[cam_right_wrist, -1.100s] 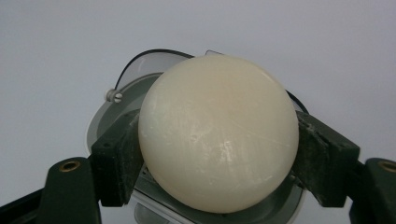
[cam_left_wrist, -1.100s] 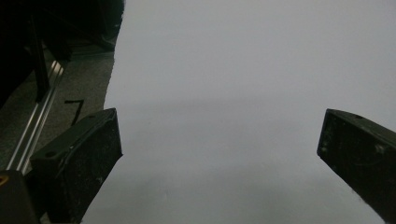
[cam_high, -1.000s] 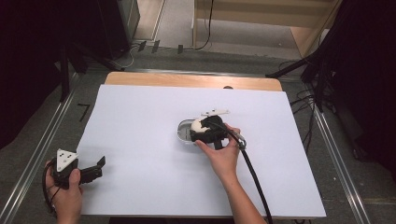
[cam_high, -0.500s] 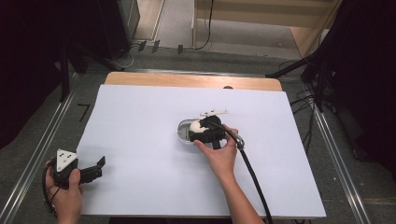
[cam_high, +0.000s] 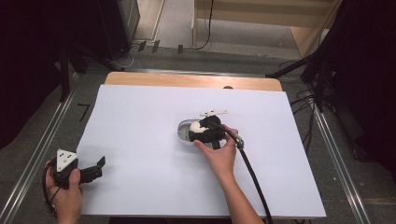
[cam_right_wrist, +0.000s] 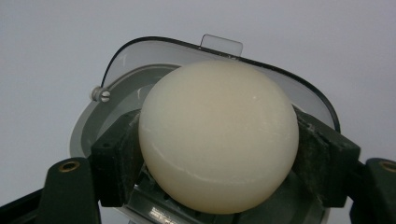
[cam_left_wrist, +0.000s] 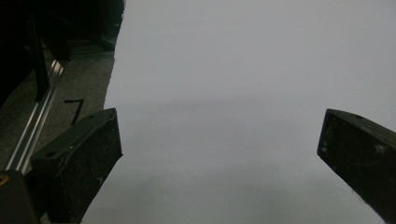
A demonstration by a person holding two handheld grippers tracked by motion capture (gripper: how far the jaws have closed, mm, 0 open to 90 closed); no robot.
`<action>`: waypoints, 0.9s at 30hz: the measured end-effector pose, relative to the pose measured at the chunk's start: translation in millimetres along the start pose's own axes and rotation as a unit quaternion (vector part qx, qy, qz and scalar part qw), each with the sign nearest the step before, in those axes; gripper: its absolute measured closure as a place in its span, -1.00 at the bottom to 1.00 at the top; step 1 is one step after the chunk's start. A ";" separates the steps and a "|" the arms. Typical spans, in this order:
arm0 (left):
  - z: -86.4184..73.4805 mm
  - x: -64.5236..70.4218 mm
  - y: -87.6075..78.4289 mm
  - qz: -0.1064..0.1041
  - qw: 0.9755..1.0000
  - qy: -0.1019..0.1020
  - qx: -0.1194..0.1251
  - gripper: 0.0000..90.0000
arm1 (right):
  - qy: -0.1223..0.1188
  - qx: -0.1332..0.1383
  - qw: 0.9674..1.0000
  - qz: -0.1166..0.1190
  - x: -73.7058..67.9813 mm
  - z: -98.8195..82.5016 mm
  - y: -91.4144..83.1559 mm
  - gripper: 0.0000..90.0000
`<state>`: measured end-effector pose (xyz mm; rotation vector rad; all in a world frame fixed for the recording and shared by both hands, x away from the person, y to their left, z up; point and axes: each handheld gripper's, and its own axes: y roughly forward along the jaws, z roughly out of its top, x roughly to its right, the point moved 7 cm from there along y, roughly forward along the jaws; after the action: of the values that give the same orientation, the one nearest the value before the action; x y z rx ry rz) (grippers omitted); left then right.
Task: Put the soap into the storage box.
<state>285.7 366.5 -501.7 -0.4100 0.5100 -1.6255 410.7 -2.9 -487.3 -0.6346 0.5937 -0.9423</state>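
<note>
Clamping a cream egg, the right gripper shows no legible writing.

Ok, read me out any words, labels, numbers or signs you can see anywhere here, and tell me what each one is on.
"7": a black mark that looks like this digit, on the grey surface left of the white sheet; it may be only a tape corner.
No lettering can be read on the egg, its grey holder or either gripper.

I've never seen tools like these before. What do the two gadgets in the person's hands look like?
Both are black, with two blocky black jaws. The left gripper carries a pale grey three-cornered plate with small dark dots on top. A thick black cable trails from the right gripper towards the table's near edge. The forearms are bare, with no sleeves showing.
</note>
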 end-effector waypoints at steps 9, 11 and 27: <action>0.0 -0.1 -0.2 0.000 1.000 0.000 0.000 -0.99 | -0.005 0.005 1.000 -0.005 -0.8 -0.4 0.0 -0.45; 0.0 -0.1 -0.1 0.000 1.000 0.000 0.000 -0.99 | -0.004 0.004 1.000 -0.003 -0.6 -0.3 -0.4 -0.45; -0.1 0.0 -0.1 -0.001 1.000 0.001 -0.001 -0.99 | -0.001 0.022 1.000 0.005 1.6 2.5 -8.5 -0.45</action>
<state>285.6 366.6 -501.7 -0.4107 0.5120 -1.6267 408.6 -7.5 -479.8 -0.5926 0.5722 -0.9430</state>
